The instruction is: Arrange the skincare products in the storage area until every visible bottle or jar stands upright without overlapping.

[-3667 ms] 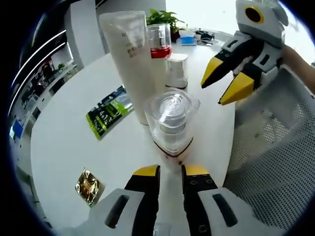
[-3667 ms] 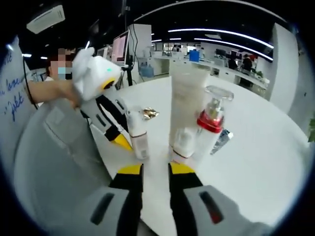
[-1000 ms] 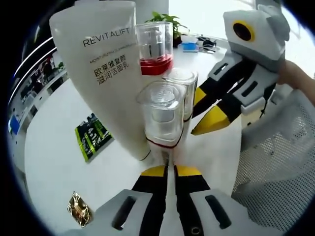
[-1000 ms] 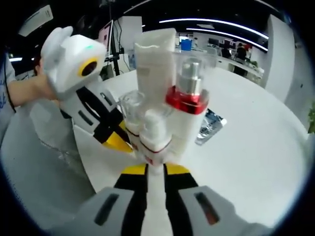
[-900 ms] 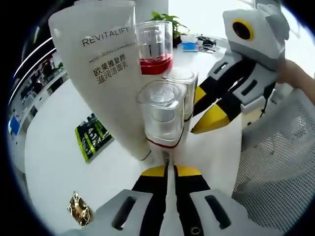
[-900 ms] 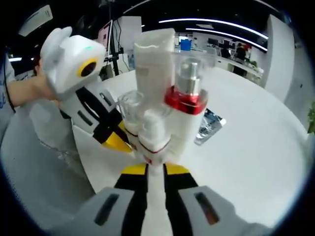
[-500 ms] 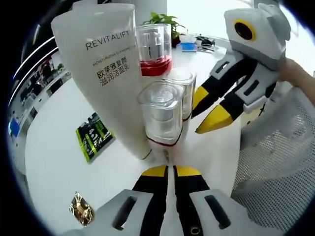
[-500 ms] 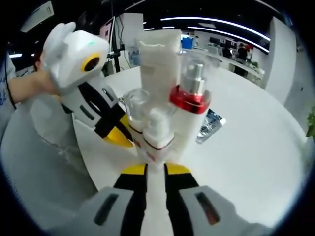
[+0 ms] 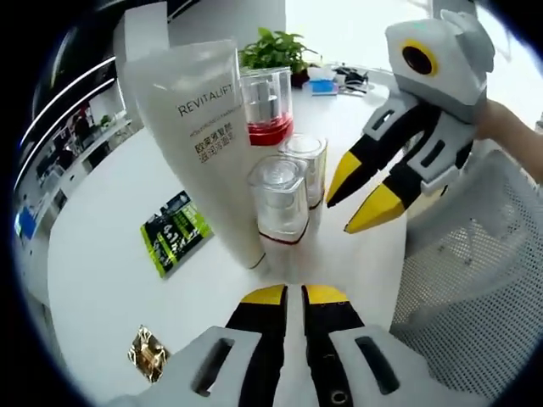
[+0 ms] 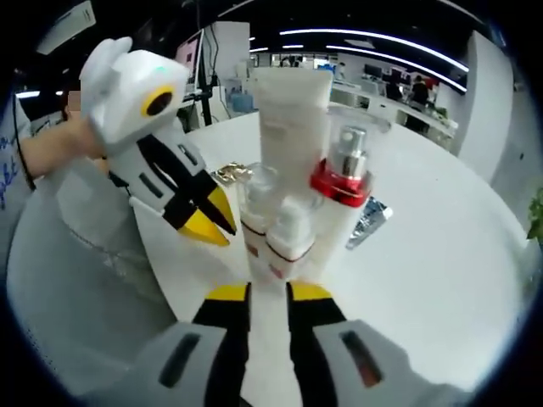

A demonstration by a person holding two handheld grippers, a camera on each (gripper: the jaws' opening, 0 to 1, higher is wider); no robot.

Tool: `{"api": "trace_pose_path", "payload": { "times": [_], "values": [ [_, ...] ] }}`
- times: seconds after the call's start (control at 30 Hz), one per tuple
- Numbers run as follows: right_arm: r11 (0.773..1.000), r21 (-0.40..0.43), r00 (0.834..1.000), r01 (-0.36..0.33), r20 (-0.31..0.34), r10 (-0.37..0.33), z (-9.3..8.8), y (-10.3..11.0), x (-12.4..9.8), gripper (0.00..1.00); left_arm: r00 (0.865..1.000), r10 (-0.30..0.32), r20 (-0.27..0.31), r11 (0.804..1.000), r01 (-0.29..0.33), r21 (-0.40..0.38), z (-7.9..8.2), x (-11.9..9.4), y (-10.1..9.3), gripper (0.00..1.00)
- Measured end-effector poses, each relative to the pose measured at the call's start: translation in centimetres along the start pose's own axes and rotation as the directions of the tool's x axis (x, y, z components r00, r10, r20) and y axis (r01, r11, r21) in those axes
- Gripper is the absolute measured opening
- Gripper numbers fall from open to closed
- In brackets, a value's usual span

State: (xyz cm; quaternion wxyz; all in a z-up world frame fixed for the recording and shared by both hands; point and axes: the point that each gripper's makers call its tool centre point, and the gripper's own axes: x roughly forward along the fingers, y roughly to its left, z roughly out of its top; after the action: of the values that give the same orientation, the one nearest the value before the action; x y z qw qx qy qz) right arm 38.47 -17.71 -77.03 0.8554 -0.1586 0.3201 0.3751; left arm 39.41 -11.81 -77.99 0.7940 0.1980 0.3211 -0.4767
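Note:
A white tube (image 9: 212, 153) marked REVITALIFT stands upright on the round white table (image 9: 102, 254). Close beside it stand a pump bottle with a red collar (image 9: 267, 106) and two small clear-capped bottles (image 9: 280, 199) (image 9: 304, 165). My left gripper (image 9: 294, 297) is shut, a short way back from the nearer small bottle. The right gripper (image 9: 356, 203) hangs just right of the cluster, its jaws a little apart and holding nothing. In the right gripper view, the tube (image 10: 293, 119), red-collared pump (image 10: 344, 199) and small bottles (image 10: 288, 242) stand before my right gripper (image 10: 269, 294); the left gripper (image 10: 212, 222) is at their left.
A green sachet (image 9: 174, 233) and a gold foil packet (image 9: 148, 352) lie flat on the table left of the bottles. White mesh (image 9: 458, 280) borders the table edge on the right. A potted plant (image 9: 276, 47) and desk clutter sit far behind. A hand (image 9: 509, 127) holds the right gripper.
Both grippers have drawn back from the bottle cluster, so the bottles look smaller and farther. The left jaws no longer reach the small bottle's base. The bottles stay upright.

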Motion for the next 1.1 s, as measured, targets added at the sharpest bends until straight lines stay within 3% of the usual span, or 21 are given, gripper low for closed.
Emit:
{"api": "trace_pose_path", "payload": {
  "times": [0.33, 0.73, 1.0, 1.1],
  "values": [
    [1.000, 0.004, 1.000, 0.030, -0.005, -0.030, 0.1, 0.3, -1.1, 0.31, 0.999, 0.036, 0.037, 0.999, -0.035, -0.042, 0.2, -2.0, 0.5, 0.14],
    [0.997, -0.011, 0.997, 0.074, 0.007, -0.074, 1.1, 0.4, -2.1, 0.54, 0.994, 0.076, 0.081, 0.994, -0.068, -0.089, 0.1, -5.2, 1.4, 0.38],
    [0.993, -0.015, 0.993, 0.114, 0.008, -0.114, 1.5, 0.2, -2.8, 0.69, 0.989, 0.119, 0.085, 0.989, -0.111, -0.101, -0.3, -7.4, 2.3, 0.53],
    [0.993, -0.011, 0.992, 0.122, 0.025, -0.121, 1.9, 0.2, -3.2, 0.70, 0.988, 0.130, 0.080, 0.987, -0.121, -0.102, -0.6, -8.0, 2.5, 0.58]
  ]
}}
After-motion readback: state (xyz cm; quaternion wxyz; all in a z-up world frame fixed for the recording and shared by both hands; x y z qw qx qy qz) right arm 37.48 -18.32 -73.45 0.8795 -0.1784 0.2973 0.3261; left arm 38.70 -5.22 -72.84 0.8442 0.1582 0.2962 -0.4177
